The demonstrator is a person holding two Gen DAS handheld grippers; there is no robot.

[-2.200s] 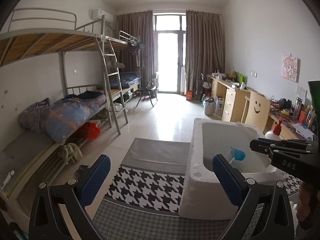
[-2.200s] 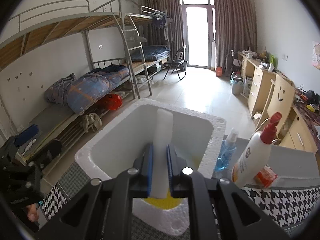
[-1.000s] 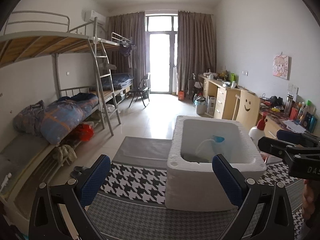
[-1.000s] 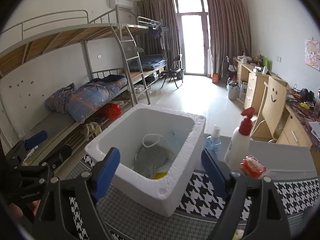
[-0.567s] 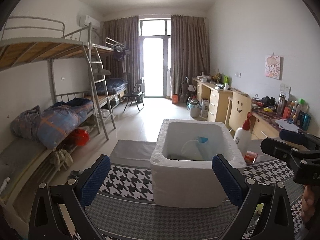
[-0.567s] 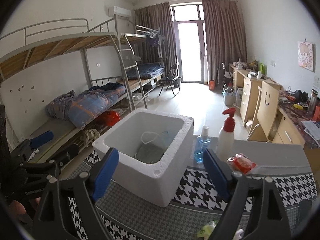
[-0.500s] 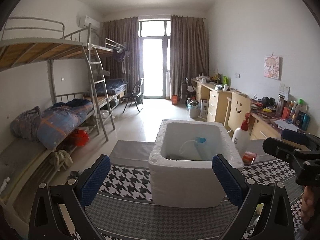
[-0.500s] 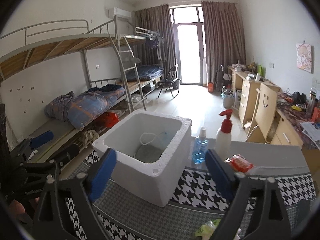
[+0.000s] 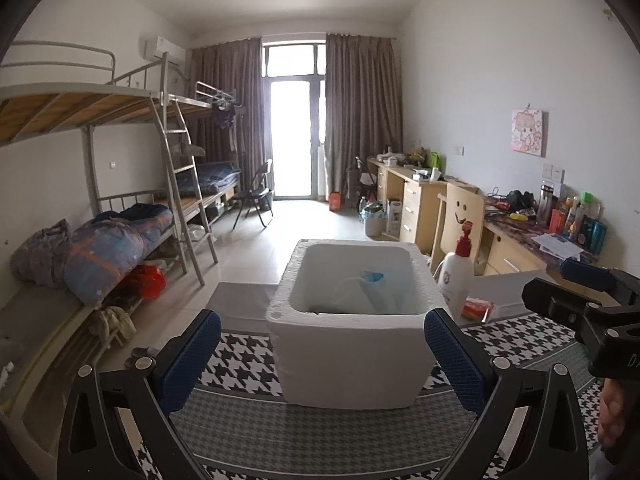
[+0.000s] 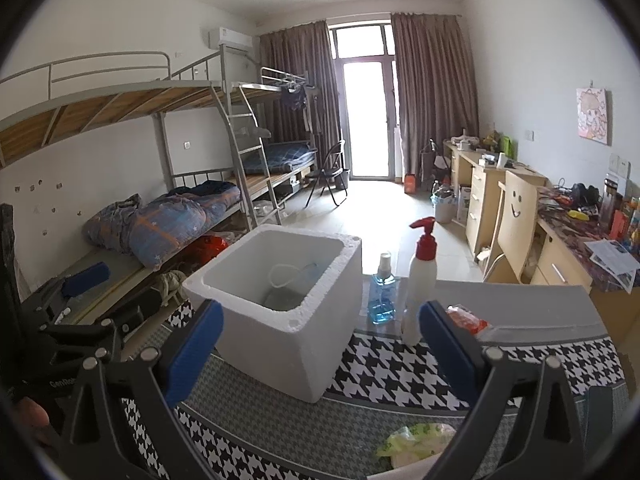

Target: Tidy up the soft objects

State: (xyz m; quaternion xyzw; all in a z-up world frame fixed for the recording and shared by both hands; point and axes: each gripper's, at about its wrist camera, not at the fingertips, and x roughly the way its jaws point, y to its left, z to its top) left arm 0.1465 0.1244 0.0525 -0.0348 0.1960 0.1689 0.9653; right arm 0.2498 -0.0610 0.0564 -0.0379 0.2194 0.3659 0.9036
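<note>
Where houndstooth cloth lies flat, grainy foam box stands square.

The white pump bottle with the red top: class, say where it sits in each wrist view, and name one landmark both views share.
Left wrist view: white pump bottle with the red top, right of centre, beside the box.
Right wrist view: same bottle, right of centre, beside a blue spray bottle.
Shared landmark: white foam box.
</note>
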